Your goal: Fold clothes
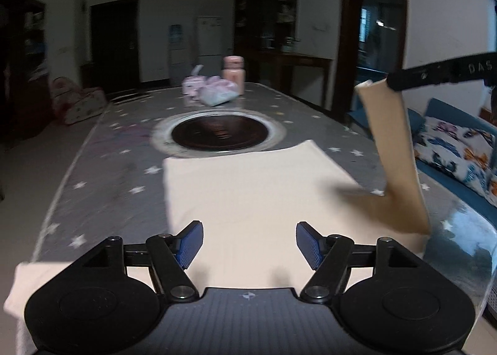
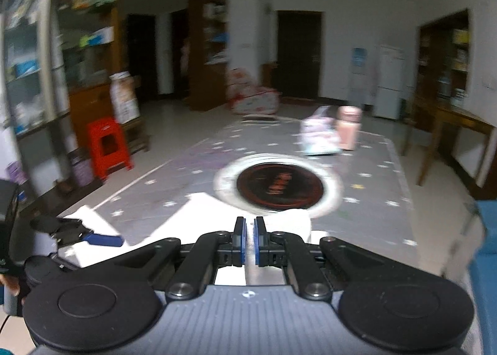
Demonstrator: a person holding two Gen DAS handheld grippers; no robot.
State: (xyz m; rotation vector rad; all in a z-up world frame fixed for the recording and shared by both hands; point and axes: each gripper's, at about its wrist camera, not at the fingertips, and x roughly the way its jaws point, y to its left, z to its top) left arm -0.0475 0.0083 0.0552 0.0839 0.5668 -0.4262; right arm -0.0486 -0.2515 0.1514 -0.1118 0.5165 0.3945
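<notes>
A cream garment [image 1: 248, 196] lies spread flat on the near end of a long table [image 1: 102, 168], its far edge reaching almost to a dark round hotplate [image 1: 219, 133] set in a pale ring in the table's middle. One long strip of the same cloth, seemingly a sleeve [image 1: 393, 153], is lifted off the right side and hangs slanting in the air, its upper end pinched by the right gripper [image 1: 393, 83], whose black finger enters from the right edge. In the right wrist view, the right gripper [image 2: 248, 241] has its blue pads nearly together, with only a thin slit between them, and pale cloth shows just beyond and below them. The left gripper [image 1: 248, 244] hovers over the near part of the garment with its blue pads spread wide and nothing between them.

The table wears a grey cover printed with white stars. At its far end stand a pink flask [image 1: 233, 74] and, just beside it, some pastel bags [image 1: 214, 91]. To the right is a blue sofa [image 1: 459, 193] with a butterfly-print cushion [image 1: 453, 150]. The room is dim, with white walls, dark doors, wooden cabinets, a white fridge [image 1: 209, 41], a red plastic stool [image 2: 107, 147] on the tiled floor, and a wooden side table [image 2: 456, 134].
</notes>
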